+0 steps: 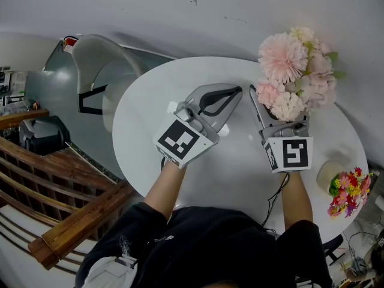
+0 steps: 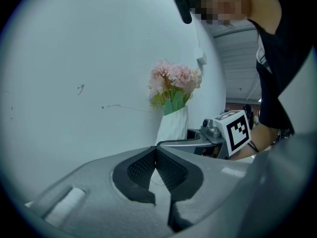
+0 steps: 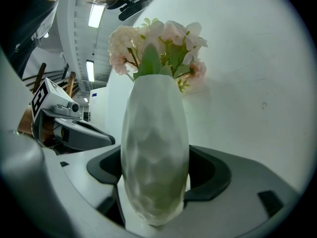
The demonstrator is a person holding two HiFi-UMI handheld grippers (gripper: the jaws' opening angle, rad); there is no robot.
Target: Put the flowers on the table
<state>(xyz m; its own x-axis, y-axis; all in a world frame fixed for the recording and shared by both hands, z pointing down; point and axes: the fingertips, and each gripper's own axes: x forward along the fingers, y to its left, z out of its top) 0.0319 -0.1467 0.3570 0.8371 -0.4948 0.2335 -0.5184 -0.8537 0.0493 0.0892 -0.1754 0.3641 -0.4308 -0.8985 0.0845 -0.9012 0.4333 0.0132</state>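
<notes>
Between right gripper [image 3: 156,178] jaws, vase [image 3: 154,148] upright, flowers [image 3: 158,43] up

Small multicoloured bouquet [image 1: 348,190] at far right, grey chair [image 1: 99,57] and wooden railing [image 1: 77,224] at left

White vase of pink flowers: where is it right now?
The white vase is at the head view's right, gripped by the right gripper, over the white table near the wall.
</notes>
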